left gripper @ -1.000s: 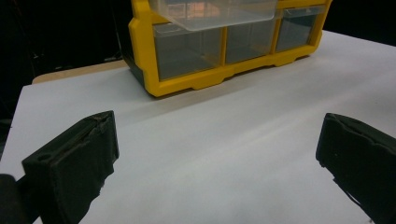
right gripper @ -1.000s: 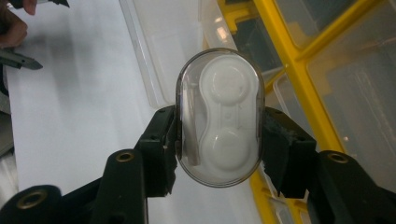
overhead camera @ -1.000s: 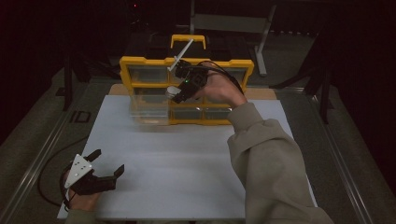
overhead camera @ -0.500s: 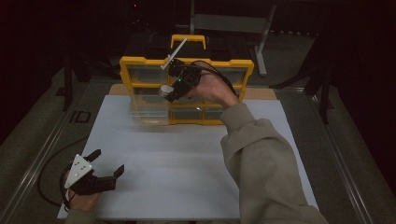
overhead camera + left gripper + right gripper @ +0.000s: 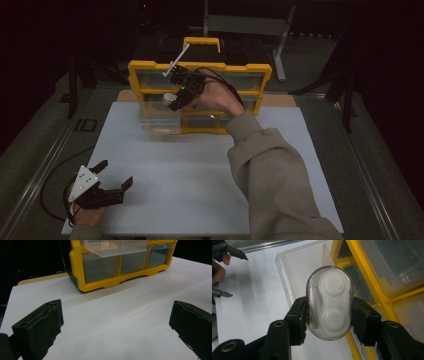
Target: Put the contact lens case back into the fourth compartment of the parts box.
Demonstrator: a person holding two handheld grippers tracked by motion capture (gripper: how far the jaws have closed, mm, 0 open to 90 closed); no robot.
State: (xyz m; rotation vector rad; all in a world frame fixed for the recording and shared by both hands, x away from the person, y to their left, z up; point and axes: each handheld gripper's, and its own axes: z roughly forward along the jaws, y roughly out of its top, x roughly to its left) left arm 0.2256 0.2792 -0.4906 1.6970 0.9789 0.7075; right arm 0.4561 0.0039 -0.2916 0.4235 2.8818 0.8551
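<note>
High view, looking down on a white table [image 5: 200, 180]: the person's right gripper [image 5: 172, 100] hung over a clear plastic drawer [image 5: 159, 120] pulled out from the left side of a yellow plastic organizer cabinet with clear drawers [image 5: 200, 95] that stood at the table's far edge. Between its jaws was a small clear oval case with a white two-lobed insert [image 5: 169, 98], raised above the open drawer and not touching it.

Right gripper view showed the oval case [image 5: 329, 302] clamped across its narrow width by both black pads [image 5: 298, 315], its long side running away from the camera. The drawer [image 5: 299, 277] lay directly beneath and beyond it, with the yellow cabinet frame [image 5: 359, 277] to the right.

Compared with half a second before, the right gripper and the case had edged slightly lower and to the left, closer over the drawer; the sleeve had followed.

The left gripper [image 5: 112, 175] rested at the near left corner of the table, well apart from the cabinet. Left gripper view showed its jaws spread wide with nothing between them but bare table [image 5: 120, 322].
</note>
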